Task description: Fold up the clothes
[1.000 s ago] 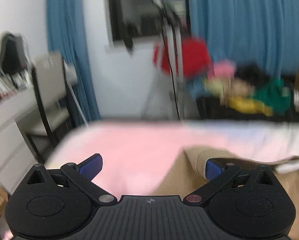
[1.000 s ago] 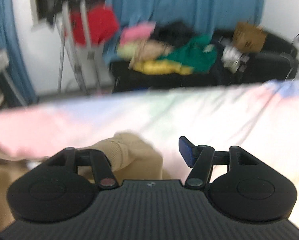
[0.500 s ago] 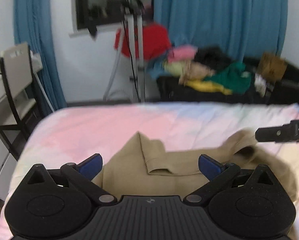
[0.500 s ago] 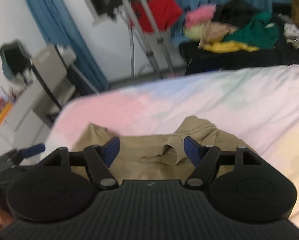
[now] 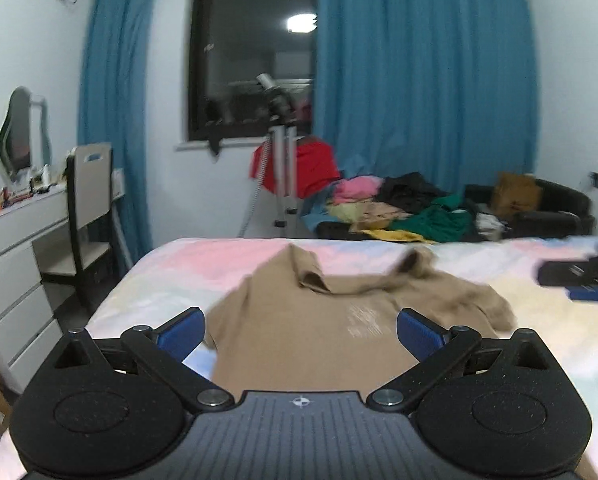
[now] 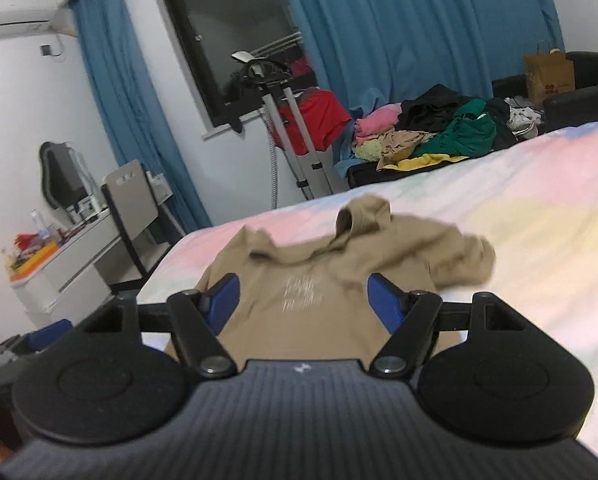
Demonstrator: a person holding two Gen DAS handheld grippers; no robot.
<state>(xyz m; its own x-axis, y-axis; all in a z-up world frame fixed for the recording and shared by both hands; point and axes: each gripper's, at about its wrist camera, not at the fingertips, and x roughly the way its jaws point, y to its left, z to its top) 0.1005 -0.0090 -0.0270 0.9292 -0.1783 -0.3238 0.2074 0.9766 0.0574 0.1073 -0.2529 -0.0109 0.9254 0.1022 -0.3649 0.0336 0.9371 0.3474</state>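
A tan sweatshirt (image 5: 319, 320) with a pale chest print lies spread on the pastel bed sheet (image 5: 171, 280), its sleeves bunched at the far corners. It also shows in the right wrist view (image 6: 319, 276). My left gripper (image 5: 299, 332) is open and empty, held above the sweatshirt's near part. My right gripper (image 6: 303, 300) is open and empty, also above the near part of the garment. The right gripper shows blurred at the right edge of the left wrist view (image 5: 579, 280).
A pile of coloured clothes (image 5: 399, 212) lies on a black sofa beyond the bed. A garment steamer stand (image 5: 283, 168) with a red garment stands by the window. A white desk (image 5: 15, 236) and a chair (image 5: 87, 204) are at the left.
Both grippers have let go of the sweatshirt and pulled back and up. The garment now lies spread on the bed, farther from the fingers.
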